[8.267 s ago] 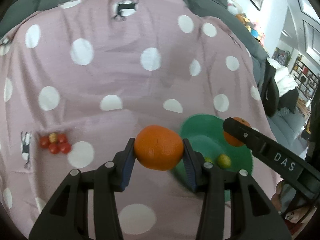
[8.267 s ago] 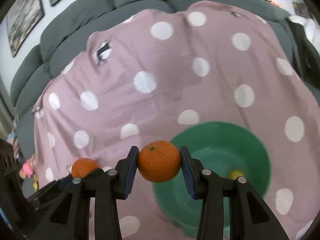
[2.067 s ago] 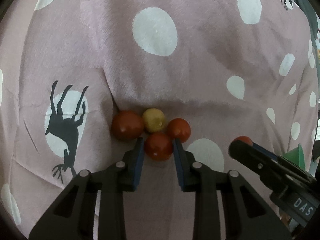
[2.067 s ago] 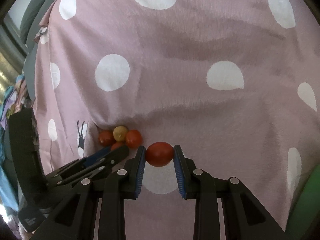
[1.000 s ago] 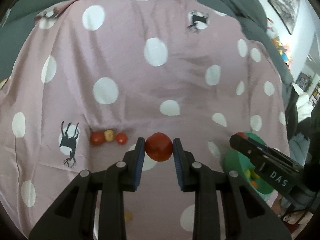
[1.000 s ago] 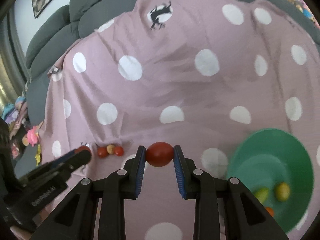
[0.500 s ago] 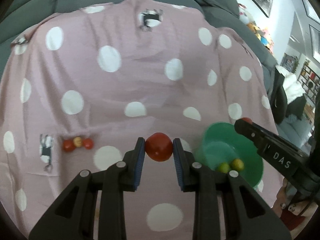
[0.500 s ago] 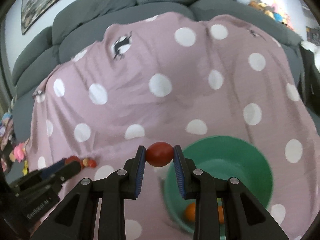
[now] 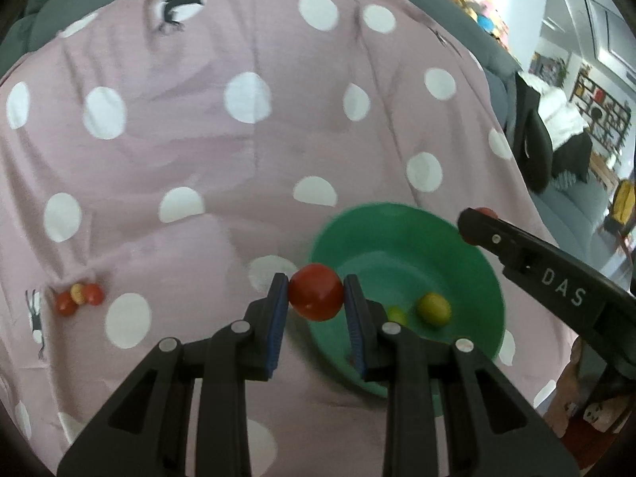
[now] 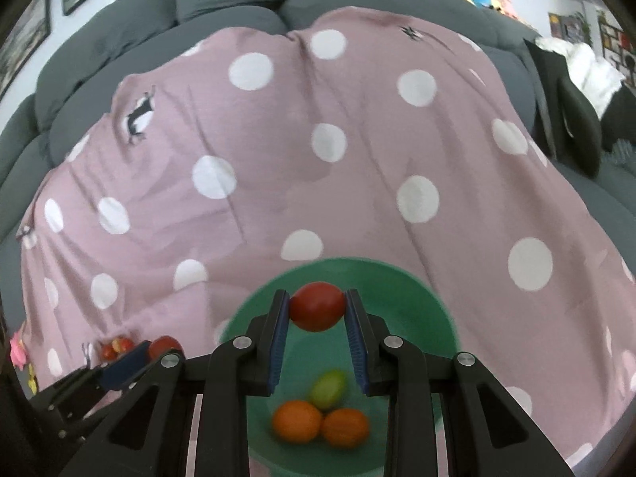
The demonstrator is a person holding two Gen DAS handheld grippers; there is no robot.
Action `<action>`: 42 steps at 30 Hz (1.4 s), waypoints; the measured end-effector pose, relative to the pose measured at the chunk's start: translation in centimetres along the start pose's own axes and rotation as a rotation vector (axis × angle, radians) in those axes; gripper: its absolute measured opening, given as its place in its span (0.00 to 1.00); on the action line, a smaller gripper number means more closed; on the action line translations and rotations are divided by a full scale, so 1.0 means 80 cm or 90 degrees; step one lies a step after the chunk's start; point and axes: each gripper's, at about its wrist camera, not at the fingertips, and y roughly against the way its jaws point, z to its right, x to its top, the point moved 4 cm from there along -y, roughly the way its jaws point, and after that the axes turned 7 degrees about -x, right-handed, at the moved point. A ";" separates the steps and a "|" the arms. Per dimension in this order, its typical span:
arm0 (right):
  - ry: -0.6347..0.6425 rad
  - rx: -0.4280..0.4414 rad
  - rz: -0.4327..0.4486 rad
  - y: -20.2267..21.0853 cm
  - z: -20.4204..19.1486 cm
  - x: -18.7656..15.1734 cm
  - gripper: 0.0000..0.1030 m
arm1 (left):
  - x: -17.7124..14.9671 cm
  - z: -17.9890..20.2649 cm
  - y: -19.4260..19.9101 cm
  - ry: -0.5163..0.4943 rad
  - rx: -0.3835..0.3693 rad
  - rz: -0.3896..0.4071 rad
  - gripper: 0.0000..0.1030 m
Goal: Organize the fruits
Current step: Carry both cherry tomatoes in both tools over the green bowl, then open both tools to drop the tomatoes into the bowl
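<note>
Green plastic-looking bowl [image 10: 401,278] now sits directly under the right gripper [image 10: 317,312]; a second ago it was off to the lower right of that view, so the right hand has carried its red tomato [image 10: 317,306] in over the rim. In the left wrist view the left gripper [image 9: 316,298] has also closed the gap: its own tomato [image 9: 316,292] hangs just at the bowl's near-left edge, where a second ago the bowl was well apart at the right. Both sets of fingers are clenched on their fruit, blue pads pressing each tomato from the sides, neither one let go yet. My read: both carries are nearly done, right is positioned to drop, left needs a bit more travel over the rim. Already in the bowl: two oranges [image 10: 320,425] touching each other and a small yellow-green fruit [image 10: 328,393] just behind them; the left view shows what looks like two yellow-green ones, blurred. Small cluster of leftover cherry tomatoes [image 9: 77,296], two red and one yellowish, sits in a fold of the cloth at far left, so more trips remain. Surfaces: tomatoes smooth, glossy, round, likely soft, so easy to bruise; oranges matte and dimpled as far as blur allows. Bowl is smooth, shallow, wide-rimmed. Pink polka-dot cloth [image 9: 246,159] is soft and wrinkled, draped over a grey cushioned sofa [image 10: 222,4], so the bowl's footing is probably squishy.
</note>
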 end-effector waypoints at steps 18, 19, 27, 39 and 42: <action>-0.038 -0.054 -0.098 -0.055 0.035 -0.022 0.30 | -0.019 0.033 -0.066 -0.017 -0.017 -0.094 0.27; -0.038 -0.056 -0.104 -0.057 0.036 -0.023 0.30 | -0.020 0.033 -0.067 -0.016 -0.017 -0.097 0.27; -0.036 -0.063 -0.120 -0.062 0.039 -0.027 0.30 | -0.026 0.037 -0.077 -0.011 -0.019 -0.116 0.27; -0.034 -0.077 -0.121 -0.061 0.035 -0.025 0.39 | -0.027 0.042 -0.065 -0.026 -0.029 -0.102 0.48; -0.034 -0.071 -0.115 -0.060 0.032 -0.024 0.49 | -0.024 0.037 -0.049 -0.017 -0.027 -0.082 0.53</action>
